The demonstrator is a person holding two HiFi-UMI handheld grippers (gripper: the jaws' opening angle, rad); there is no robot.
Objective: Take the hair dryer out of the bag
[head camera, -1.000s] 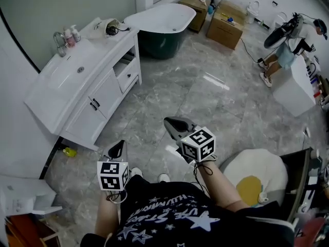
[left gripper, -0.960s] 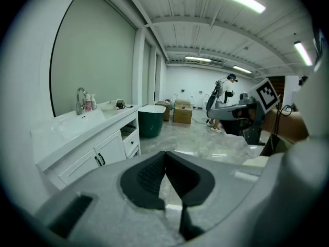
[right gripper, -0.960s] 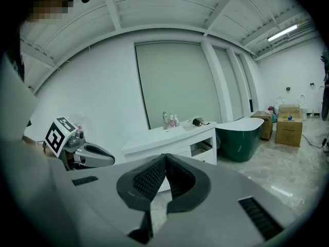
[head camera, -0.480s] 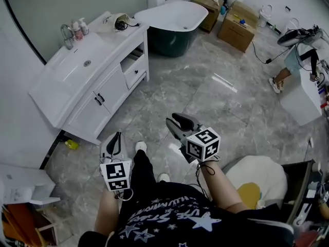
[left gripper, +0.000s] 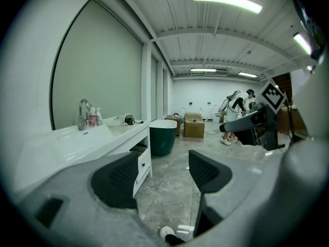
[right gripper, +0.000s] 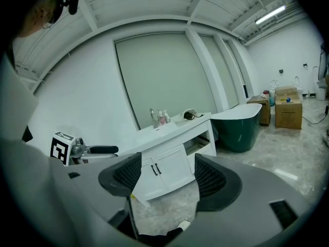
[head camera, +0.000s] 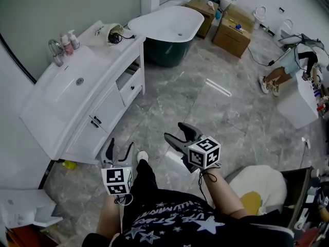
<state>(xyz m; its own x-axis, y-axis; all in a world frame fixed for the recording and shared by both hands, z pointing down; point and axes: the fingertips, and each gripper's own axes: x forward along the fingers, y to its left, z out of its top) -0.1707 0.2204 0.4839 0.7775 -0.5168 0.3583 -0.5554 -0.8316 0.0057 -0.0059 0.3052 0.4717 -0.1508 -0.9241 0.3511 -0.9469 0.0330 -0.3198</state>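
**Inspection note: both grippers empty, hair dryer not yet reached**

Head view, lower centre of frame: the left gripper (head camera: 120, 148) and the right gripper (head camera: 176, 133) are held out over the grey marble floor (head camera: 205, 102), in front of the person's dark printed shirt. Each gripper's own view shows its jaws opening, the ribbed black pads already standing wide apart. Nothing lies between either pair; only floor and cabinet fronts show through the gaps. Neither gripper touches anything.

Task item: the bag (head camera: 105, 31), pale and crumpled, sits on the far end of the white vanity counter (head camera: 51, 94), upper left of the head view, at the end nearest the bathtub (head camera: 167, 27). The hair dryer (head camera: 114, 34) shows as a dark rounded shape at the bag's mouth, with a dark cord trailing onto the counter beside it (finer detail is too small to make out). Both grippers are well apart from it, with open floor between.

Other findings: a chrome faucet (head camera: 55, 50) and small bottles (head camera: 69, 39) stand on the counter at the basin, left of the bag. One vanity drawer below the bag hangs partly open. Cardboard boxes (head camera: 232, 27) stand at top centre-right, beyond the tub. A second person (head camera: 288, 66) bends over a white unit at the upper right edge.
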